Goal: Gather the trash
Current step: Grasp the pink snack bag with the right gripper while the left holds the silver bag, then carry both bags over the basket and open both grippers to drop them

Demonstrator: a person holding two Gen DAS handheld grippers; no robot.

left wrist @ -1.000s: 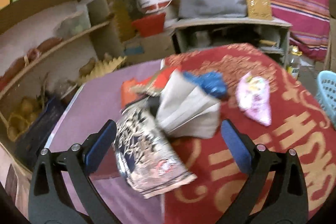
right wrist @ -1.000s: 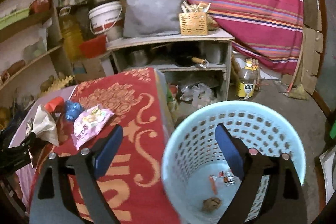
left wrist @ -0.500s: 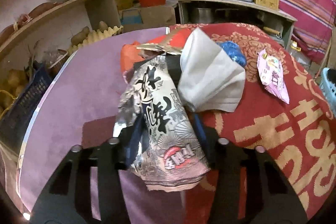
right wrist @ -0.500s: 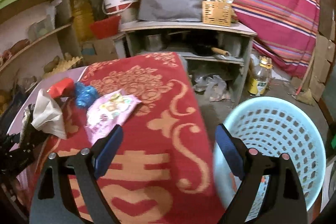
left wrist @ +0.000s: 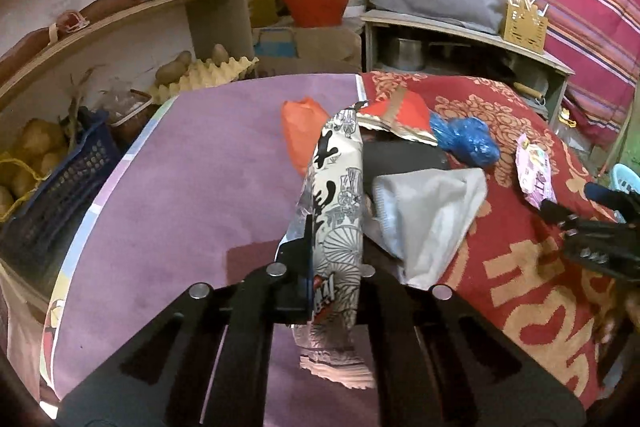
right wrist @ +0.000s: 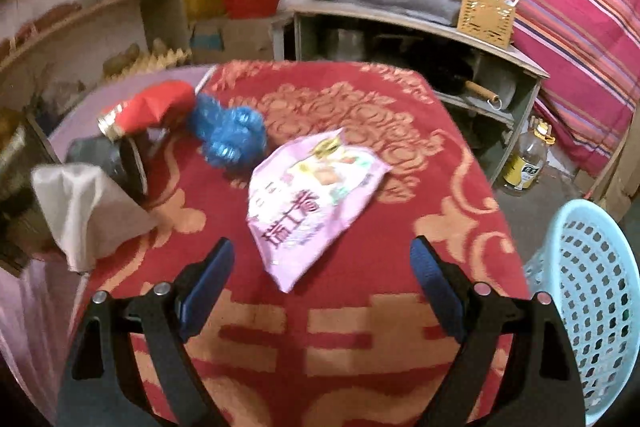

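Note:
My left gripper [left wrist: 334, 267] is shut on a silver snack wrapper with black-and-white print [left wrist: 340, 195], which stands up from the pile of trash on the table. Around it lie a white paper [left wrist: 432, 219], a red wrapper [left wrist: 404, 115], an orange bag [left wrist: 300, 131] and a crumpled blue bag [left wrist: 466, 141]. My right gripper [right wrist: 320, 251] is open and hovers just in front of a pink snack packet [right wrist: 312, 195] lying flat on the red cloth [right wrist: 360, 327]. Nothing is between its pads. The light blue trash basket [right wrist: 592, 287] stands on the floor at the right.
The table has a purple top [left wrist: 192, 187] on the left half. Shelves with potatoes and a dark crate [left wrist: 52, 179] stand at the left. A low shelf [right wrist: 460, 39] with pots, a bucket and a grey bag is behind the table. A bottle [right wrist: 524, 163] stands on the floor.
The left gripper closed on the printed wrapper and lifted its end. The right gripper swung left from above the basket to over the table, in front of the pink packet.

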